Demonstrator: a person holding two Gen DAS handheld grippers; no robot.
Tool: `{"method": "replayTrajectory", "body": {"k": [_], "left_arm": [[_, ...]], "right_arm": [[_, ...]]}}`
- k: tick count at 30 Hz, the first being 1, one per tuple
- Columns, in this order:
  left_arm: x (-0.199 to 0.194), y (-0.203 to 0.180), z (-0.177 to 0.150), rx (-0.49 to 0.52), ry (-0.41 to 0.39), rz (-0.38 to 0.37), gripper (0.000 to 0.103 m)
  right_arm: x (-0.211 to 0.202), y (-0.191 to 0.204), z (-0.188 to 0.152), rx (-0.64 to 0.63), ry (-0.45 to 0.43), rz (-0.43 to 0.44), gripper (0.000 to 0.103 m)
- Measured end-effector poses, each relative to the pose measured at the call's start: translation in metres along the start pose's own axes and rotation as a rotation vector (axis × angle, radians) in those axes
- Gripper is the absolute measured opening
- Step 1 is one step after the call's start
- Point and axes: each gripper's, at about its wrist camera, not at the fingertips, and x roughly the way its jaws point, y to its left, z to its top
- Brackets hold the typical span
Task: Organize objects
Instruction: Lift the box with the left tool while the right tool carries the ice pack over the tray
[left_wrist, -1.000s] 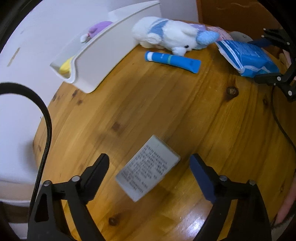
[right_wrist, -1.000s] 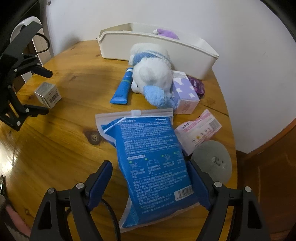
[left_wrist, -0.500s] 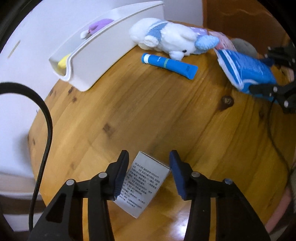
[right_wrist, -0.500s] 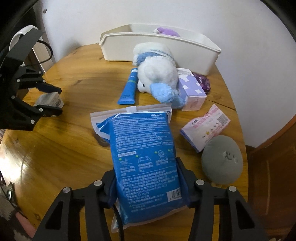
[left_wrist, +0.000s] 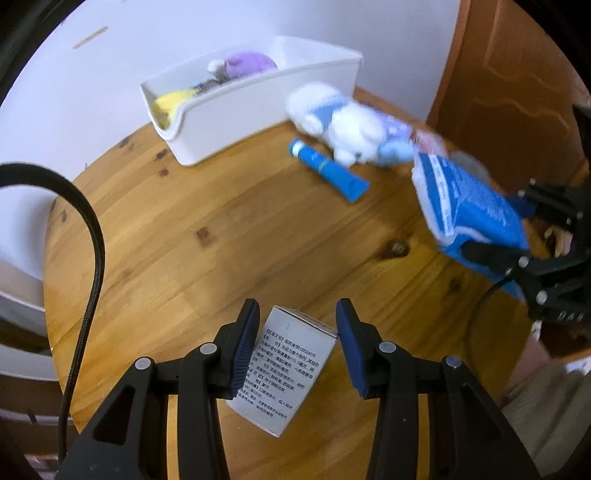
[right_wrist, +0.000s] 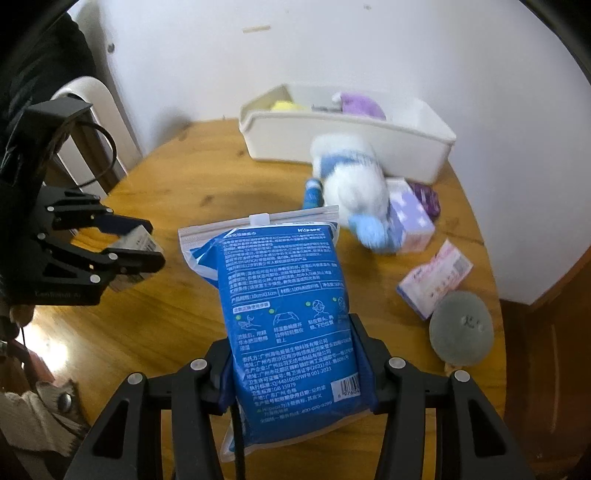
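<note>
My left gripper (left_wrist: 297, 310) is shut on a small white box (left_wrist: 288, 369) with printed text, held tilted just above the round wooden table (left_wrist: 184, 240). From the right wrist view the same left gripper (right_wrist: 153, 242) shows at the left with the box (right_wrist: 136, 236) in it. My right gripper (right_wrist: 291, 332) is shut on the lower half of a blue pouch (right_wrist: 288, 295), which is raised off the table. In the left wrist view the right gripper (left_wrist: 491, 227) and the pouch (left_wrist: 469, 206) are at the right. A white bin (left_wrist: 240, 110) stands at the table's far edge by the wall.
A white and blue plush (right_wrist: 351, 181) and a blue tube (left_wrist: 328, 171) lie in front of the bin (right_wrist: 347, 140). A purple tissue box (right_wrist: 410, 218), a pink packet (right_wrist: 436, 280) and a grey round cushion (right_wrist: 461, 328) sit at the right. The bin holds purple and yellow items.
My left gripper closed on the white box and lifted it. My right gripper closed on the blue pouch and raised it off the table.
</note>
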Motion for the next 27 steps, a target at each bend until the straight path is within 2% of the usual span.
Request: {"method": "replayTrajectory", "body": {"k": [14, 27], "left_arm": [[-0.084, -0.008, 0.027, -0.110, -0.232, -0.056, 0.047], [-0.115, -0.008, 0.042, -0.162, -0.317, -0.052, 0.047]], "right_arm": [[-0.061, 0.023, 0.022, -0.007, -0.169, 0.035, 0.052], [-0.092, 0.009, 0.047, 0.078, -0.263, 0.036, 0.052]]}}
